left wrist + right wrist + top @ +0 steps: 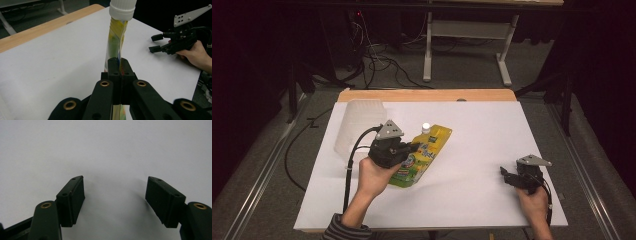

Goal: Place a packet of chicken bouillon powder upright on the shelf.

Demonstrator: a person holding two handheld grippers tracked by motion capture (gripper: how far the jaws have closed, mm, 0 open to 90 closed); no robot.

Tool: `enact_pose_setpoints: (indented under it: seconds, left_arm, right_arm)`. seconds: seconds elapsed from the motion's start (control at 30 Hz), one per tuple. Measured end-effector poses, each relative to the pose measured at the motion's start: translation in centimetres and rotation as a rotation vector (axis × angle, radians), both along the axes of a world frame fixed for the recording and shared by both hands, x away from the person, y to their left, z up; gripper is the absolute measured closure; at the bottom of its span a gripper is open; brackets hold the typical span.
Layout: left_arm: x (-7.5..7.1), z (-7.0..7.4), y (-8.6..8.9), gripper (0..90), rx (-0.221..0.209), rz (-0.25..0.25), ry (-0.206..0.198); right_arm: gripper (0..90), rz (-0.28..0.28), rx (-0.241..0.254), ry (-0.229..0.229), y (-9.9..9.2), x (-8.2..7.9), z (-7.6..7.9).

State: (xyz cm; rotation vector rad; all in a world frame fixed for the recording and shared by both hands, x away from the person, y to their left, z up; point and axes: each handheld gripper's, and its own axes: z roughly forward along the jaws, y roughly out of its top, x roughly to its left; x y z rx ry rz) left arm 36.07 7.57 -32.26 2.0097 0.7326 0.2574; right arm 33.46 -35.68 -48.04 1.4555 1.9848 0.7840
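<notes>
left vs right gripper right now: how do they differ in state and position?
The left gripper has its jaws shut on the yellow pouch; the right gripper has its jaws wide apart with nothing between them. The left gripper sits near the table's middle-left, beside the translucent container; the right gripper is low over the bare white tabletop near its right edge. Both are black, hand-held, with a grey plate on top.
</notes>
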Motion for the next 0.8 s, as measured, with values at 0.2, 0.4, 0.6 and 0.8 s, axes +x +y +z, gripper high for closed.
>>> enact_pose_setpoints:
  seconds: [0.2, 0.4, 0.6, 0.8]
  left_arm:
    - [0.4, 0.6, 0.8, 90.0, -0.015, 0.016, -0.005]
    - [0.6, 1.2, 1.7, 90.0, -0.016, 0.034, -0.015]
    - [0.7, 1.7, 2.8, 90.0, -0.036, 0.058, -0.02]
    - [1.1, 2.1, 3.7, 90.0, -0.047, 0.077, -0.021]
  right_arm:
    - [31.9, 0.001, -0.005, -0.003, 0.0, 0.0, 0.0]
    - [32.0, 0.001, -0.004, -0.003, 0.0, 0.0, 0.0]
    - [32.0, 0.002, -0.005, -0.003, 0.0, 0.0, 0.0]
    - [32.0, 0.001, -0.006, -0.004, 0.1, 0.0, 0.0]
